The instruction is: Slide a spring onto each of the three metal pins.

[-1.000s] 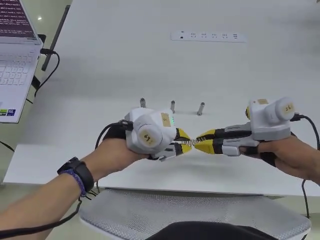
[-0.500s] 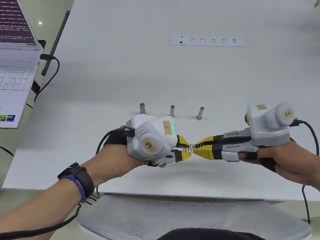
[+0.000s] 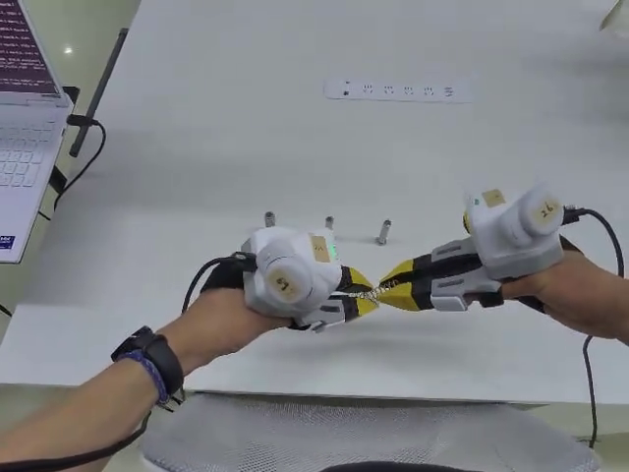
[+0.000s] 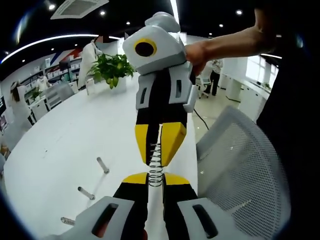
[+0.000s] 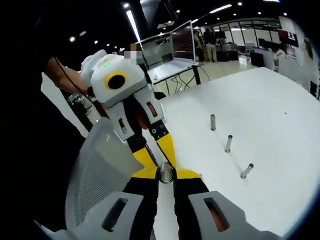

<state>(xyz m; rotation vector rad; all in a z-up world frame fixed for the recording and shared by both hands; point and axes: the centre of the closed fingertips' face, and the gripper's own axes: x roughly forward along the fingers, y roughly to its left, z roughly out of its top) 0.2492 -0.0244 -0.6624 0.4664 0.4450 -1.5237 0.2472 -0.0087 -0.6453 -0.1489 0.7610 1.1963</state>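
Note:
A small metal spring (image 3: pixel 377 292) hangs in the air over the table's near edge, stretched between the two yellow-tipped grippers. My left gripper (image 3: pixel 366 297) is shut on its left end and my right gripper (image 3: pixel 388 283) is shut on its right end. In the left gripper view the spring (image 4: pixel 155 162) runs from my left gripper (image 4: pixel 155 179) up into the right gripper (image 4: pixel 160 145). In the right gripper view the spring (image 5: pixel 165 173) sits end-on in my right gripper (image 5: pixel 166 173). Three metal pins (image 3: pixel 329 223) stand in a row behind; the leftmost pin (image 3: pixel 269 218) looks ribbed.
A white power strip (image 3: pixel 398 90) lies far back on the white table (image 3: pixel 197 138). An open laptop (image 3: pixel 22 147) sits at the left edge with a black cable (image 3: pixel 84 157) beside it. A mesh chair back (image 3: pixel 364 438) is just under the grippers.
The head camera has shifted a little. Both grippers stay joined at the spring near the table's front edge; the right one has tilted slightly upward.

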